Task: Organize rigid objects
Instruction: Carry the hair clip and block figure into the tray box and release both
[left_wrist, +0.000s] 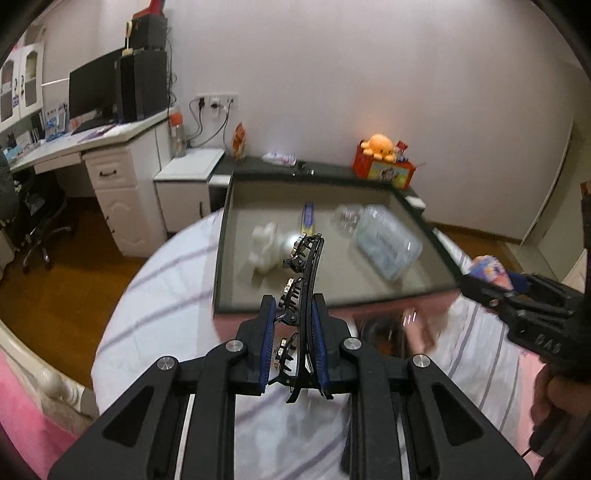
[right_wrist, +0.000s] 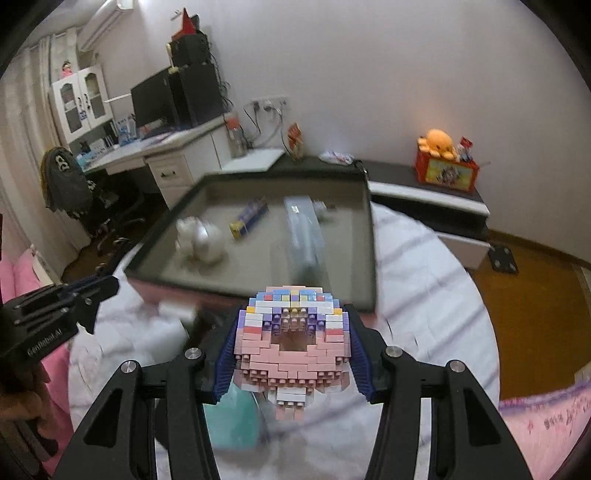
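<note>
Both hand-held grippers are loaded and sit on the near side of the grey tray (left_wrist: 221, 236), which is my landmark here. The left hand-held gripper (left_wrist: 293, 332) is squeezed as tight as it goes on a long black hair clip (left_wrist: 301, 280) with little rhinestone flowers. It's pinched near the hinge end, so most of the clip sticks out past the pads toward the tray's near edge. The right hand-held gripper (right_wrist: 291, 347) is partway open and clamped on the sides of a pink building-block figure (right_wrist: 291, 343), also just short of the tray's near edge.

Already inside the tray: a white figurine (left_wrist: 266, 247) on its left side, a small blue and yellow box (left_wrist: 307, 216) toward the middle, and a clear plastic jar (left_wrist: 384, 243) lying on its side toward the right.

What I'd worry about:
- The clip is thin and held by a small patch, so it could pivot or slip out if it catches the tray rim, and its teeth could spring.
- The block figure is only snapped together. Too much squeeze, or a drop from high up, might pop bricks off.
- The jar can roll if bumped, and it sits right where the figure would likely go.
- The tray rests on a soft striped bed (left_wrist: 166, 295), so pushing down on an edge could tip it.
</note>
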